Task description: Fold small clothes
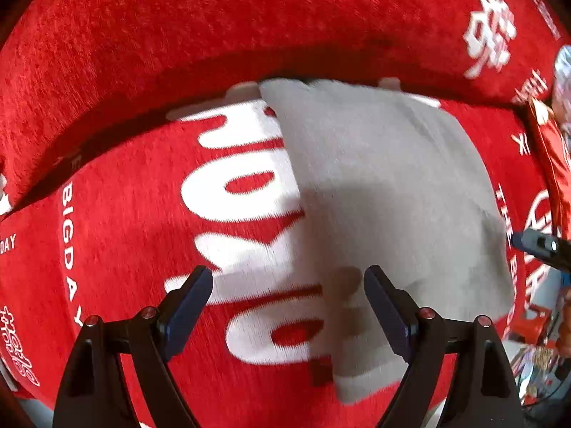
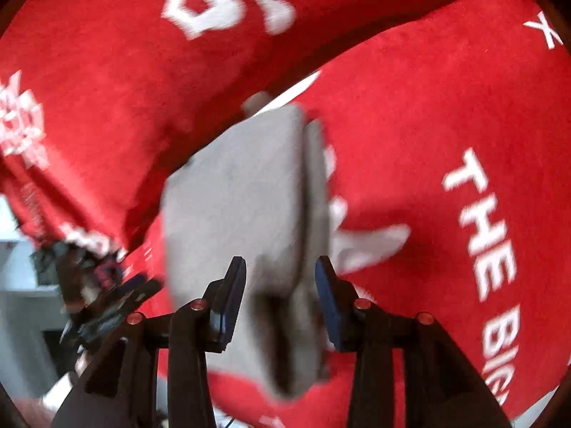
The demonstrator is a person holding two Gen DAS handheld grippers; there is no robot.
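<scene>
A small grey garment (image 1: 385, 192) lies folded on a red cloth with white lettering (image 1: 135, 214). My left gripper (image 1: 289, 285) is open and empty, its fingers hanging just above the garment's near left edge. In the right wrist view the grey garment (image 2: 249, 196) shows as stacked folded layers, blurred by motion. My right gripper (image 2: 280, 267) is open, with the garment's near end lying between its fingers; neither pad presses on it. The right gripper's tip also shows in the left wrist view (image 1: 542, 246), at the garment's right edge.
A red cushion or backrest (image 1: 214, 25) with white characters rises behind the garment. Clutter and a pale surface (image 2: 21, 249) lie beyond the red cloth's edge at the left of the right wrist view, where my left gripper (image 2: 117, 303) shows blurred.
</scene>
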